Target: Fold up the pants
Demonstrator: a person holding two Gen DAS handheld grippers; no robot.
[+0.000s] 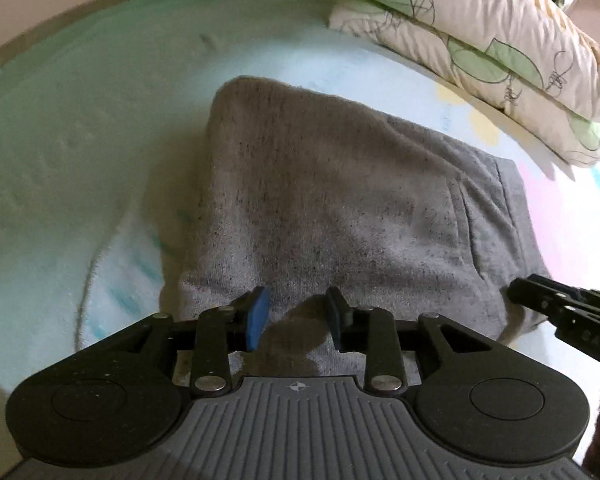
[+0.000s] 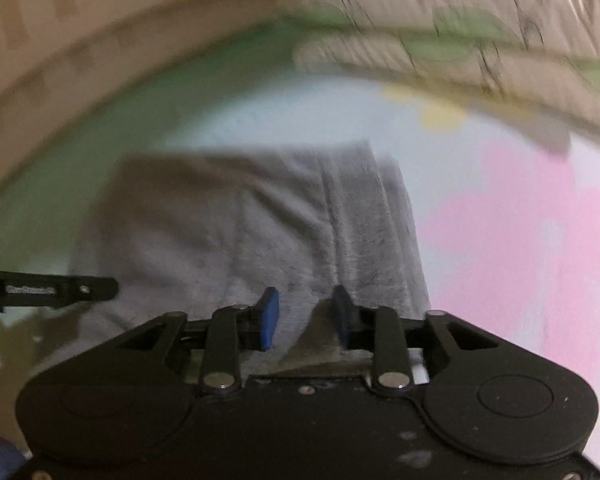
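Grey pants (image 1: 324, 208) are laid folded on a pastel bedsheet (image 1: 80, 128), with 2 patterned pillows (image 1: 484, 48) stacked beyond them. Over the near edge of the pants the left gripper (image 1: 298, 318) is held with its blue pads (image 1: 258, 316) narrowly parted, nothing pinched between them. Beside it, the right gripper (image 2: 306, 316) is likewise seen narrowly parted and empty over the same edge, though that view is blurred.
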